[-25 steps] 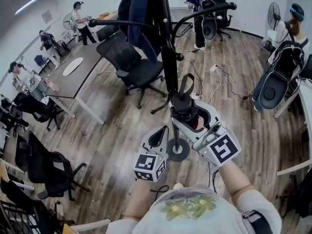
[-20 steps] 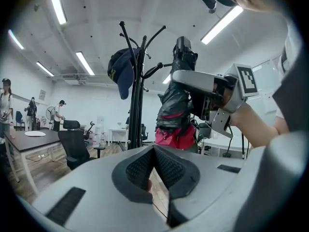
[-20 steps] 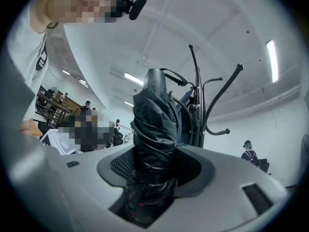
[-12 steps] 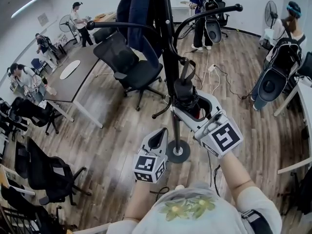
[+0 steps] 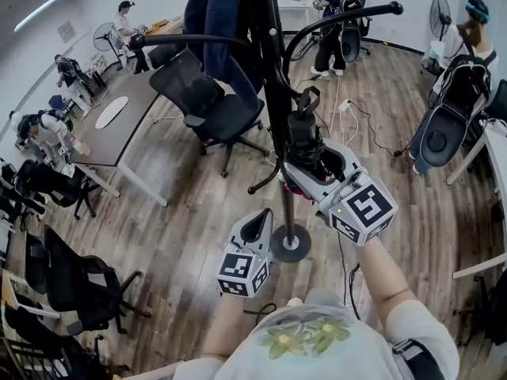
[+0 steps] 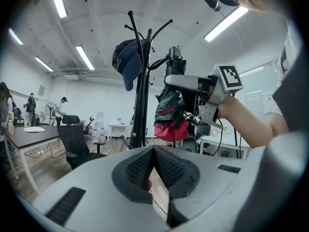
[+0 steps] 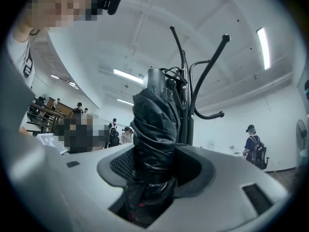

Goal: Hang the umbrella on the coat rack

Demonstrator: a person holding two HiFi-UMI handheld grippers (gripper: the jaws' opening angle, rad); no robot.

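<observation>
The right gripper clamps the folded umbrella upright, just right of the coat rack pole, strap loop uppermost, presumably to meet a hook. The left gripper rests nearer, jaws closed, empty.

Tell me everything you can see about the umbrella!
The umbrella is folded up small, its shiny black cloth crinkled and wrapped tight, with some red near the bottom and a strap loop on top. It stands upright, squeezed between the jaws of the right hand-held gripper, right beside the coat rack.
</observation>
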